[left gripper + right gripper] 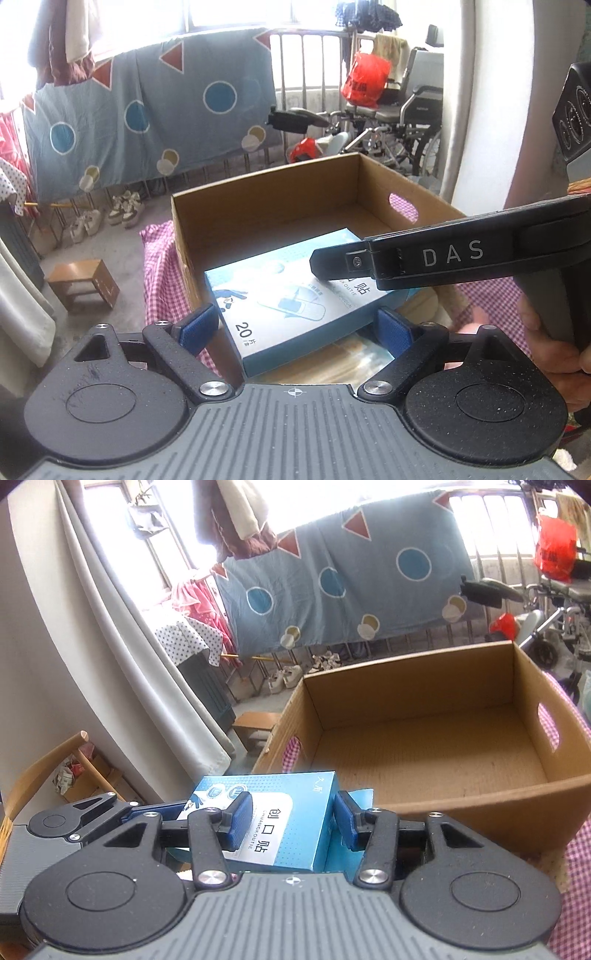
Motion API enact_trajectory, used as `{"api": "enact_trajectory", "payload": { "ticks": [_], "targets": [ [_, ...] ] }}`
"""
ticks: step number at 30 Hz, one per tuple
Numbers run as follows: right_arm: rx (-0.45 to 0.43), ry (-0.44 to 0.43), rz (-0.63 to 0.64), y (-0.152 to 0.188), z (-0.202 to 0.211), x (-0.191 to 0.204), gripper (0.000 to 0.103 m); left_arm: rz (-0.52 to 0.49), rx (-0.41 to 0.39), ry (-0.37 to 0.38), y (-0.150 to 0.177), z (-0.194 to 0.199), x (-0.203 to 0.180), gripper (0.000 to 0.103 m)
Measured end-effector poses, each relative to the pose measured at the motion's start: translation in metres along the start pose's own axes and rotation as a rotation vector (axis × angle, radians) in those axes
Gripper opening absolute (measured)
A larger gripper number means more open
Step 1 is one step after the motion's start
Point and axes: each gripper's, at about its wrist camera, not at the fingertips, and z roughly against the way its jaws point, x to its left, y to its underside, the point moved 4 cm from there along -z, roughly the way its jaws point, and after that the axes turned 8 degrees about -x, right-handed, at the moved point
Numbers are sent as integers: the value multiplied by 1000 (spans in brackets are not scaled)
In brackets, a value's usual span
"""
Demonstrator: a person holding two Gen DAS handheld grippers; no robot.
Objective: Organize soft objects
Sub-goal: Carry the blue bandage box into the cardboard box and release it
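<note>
A bright balcony-like room is seen, bounded by a metal railing over which a blue-grey sheet (147, 122) printed with circles and red triangles is draped. A folded wheelchair (410, 122) with a red plastic bag stands at the far right, and a small wooden stool (83, 282) on the concrete floor. The tabletop is covered by a pink-and-white gingham cloth (160, 273). On it an open corrugated cardboard box (436, 753) with oval handle cut-outs is set, its inside bare in the right wrist view. A glossy light-blue carton of plasters (273, 823) is held in front of the box's near wall, clamped across its width by the right claw (293, 821). The left claw (295, 328) is spread wide, its ribbed blue pads flanking the carton's end; contact cannot be told.
</note>
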Motion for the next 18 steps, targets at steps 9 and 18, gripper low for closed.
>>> {"api": "enact_trajectory", "payload": {
  "ticks": [9, 18],
  "targets": [
    [53, -22, -7, -78, -56, -23, 52, -17, 22, 12, -62, -63, 23, 91],
    [254, 36, -155, -100, -181, -94, 52, -28, 255, 22, -65, -188, 56, 92]
  ]
}}
